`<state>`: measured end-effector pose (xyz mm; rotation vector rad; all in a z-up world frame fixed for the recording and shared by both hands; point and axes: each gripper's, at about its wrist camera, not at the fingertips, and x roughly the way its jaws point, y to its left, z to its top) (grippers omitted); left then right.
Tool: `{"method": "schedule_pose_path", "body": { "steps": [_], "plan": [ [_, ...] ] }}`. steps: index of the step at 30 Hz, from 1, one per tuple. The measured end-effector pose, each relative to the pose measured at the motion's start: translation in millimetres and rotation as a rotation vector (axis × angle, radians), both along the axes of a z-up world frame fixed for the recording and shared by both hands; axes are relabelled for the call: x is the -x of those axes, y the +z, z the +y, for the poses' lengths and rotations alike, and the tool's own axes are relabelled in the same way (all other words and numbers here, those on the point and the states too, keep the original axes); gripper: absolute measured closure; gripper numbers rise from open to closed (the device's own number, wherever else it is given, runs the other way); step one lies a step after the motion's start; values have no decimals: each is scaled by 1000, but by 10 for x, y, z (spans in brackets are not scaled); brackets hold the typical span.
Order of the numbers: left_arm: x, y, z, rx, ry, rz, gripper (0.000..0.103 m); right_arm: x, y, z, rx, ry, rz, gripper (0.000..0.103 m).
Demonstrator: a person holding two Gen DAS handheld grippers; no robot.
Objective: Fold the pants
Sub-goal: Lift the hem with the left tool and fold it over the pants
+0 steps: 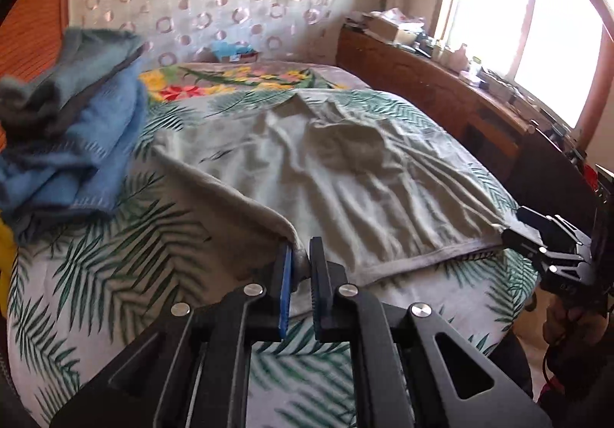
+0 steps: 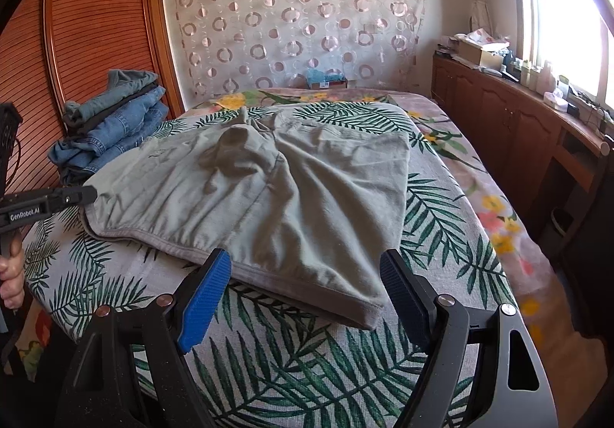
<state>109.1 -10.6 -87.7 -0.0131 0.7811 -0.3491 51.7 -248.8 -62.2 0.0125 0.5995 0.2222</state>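
Grey-green pants (image 1: 345,175) lie spread and wrinkled on the leaf-print bed; they also show in the right wrist view (image 2: 276,198). My left gripper (image 1: 301,255) is shut on the near left corner of the pants' hem. It also shows at the left edge of the right wrist view (image 2: 82,195). My right gripper (image 2: 307,274) is open wide, its blue-padded fingers (image 2: 207,293) on either side of the near right corner, not touching it. From the left wrist view the right gripper (image 1: 516,226) sits at the far right corner of the hem.
A stack of folded jeans (image 2: 111,125) sits at the bed's left side by the wooden wardrobe (image 2: 76,37). A wooden cabinet (image 2: 510,121) with clutter runs along the right under the window. A small box (image 2: 326,81) lies at the head of the bed (image 2: 291,359).
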Motion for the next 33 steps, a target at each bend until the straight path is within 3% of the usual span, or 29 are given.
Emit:
{"method": "schedule_pose_path", "body": {
  "steps": [16,33],
  "plan": [
    [-244,309,-1026,-28,-218,-34,95,95,-4,-340,-15,-70,-4,21],
    [-139,677,-1772,-24,-380,-70,95,244,25,-543,-33,-124,-12,21]
  ]
}}
